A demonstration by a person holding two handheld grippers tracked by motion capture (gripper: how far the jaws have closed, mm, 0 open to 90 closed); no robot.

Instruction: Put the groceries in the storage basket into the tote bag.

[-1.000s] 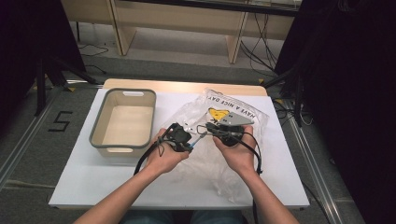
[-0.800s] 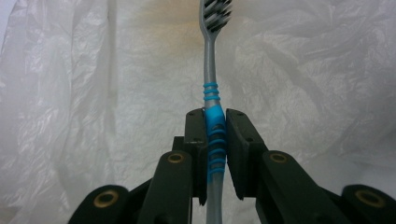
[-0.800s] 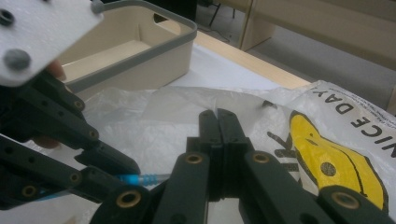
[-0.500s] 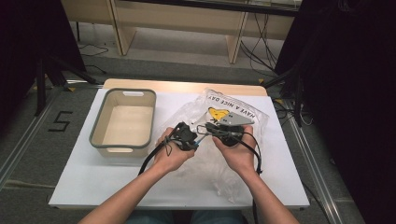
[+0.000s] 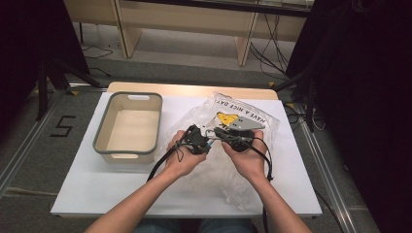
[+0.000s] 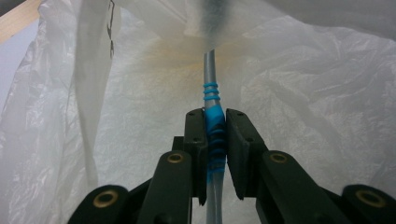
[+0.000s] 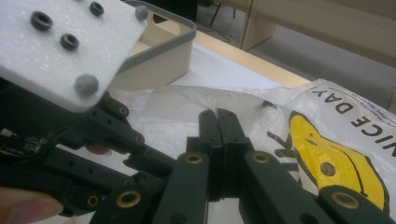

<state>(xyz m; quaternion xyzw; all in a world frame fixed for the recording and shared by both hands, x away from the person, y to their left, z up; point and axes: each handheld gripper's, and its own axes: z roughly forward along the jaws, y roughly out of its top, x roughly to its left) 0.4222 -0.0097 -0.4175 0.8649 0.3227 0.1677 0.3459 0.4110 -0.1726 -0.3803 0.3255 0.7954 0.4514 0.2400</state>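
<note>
Both hands sit close together over the middle of the table (image 5: 87, 194), working at a crumpled clear plastic bag (image 5: 233, 174) that lies spread across its right half, printed end away from the person. The left gripper (image 5: 197, 140) has its fingers (image 6: 196, 140) clamped on a thin grey straw (image 6: 209, 74) with a blue ribbed bend; in the left gripper view the blue section is pinched right between the pads, and the grey tube runs up until it blurs out behind a fold of plastic, so its far end is lost. Its near end drops off the bottom of that view too. The right gripper (image 5: 228, 132) has its fingers (image 7: 208, 126) pressed flat together; in the right gripper view the pads meet above the bag's edge, and whether a thin layer of film is caught between them is hard to make out. Beside them the left gripper's dark linkage and white plate crowd the left of that view, cutting off most of the beige bin (image 5: 127, 127) behind. The yellow smiley print (image 7: 336, 163) and the lettering on the bag are cropped at the right edge there. From above, the straw is too small to pick out among the hands, and the bin stands at the table's left, well apart from the bag.
</note>
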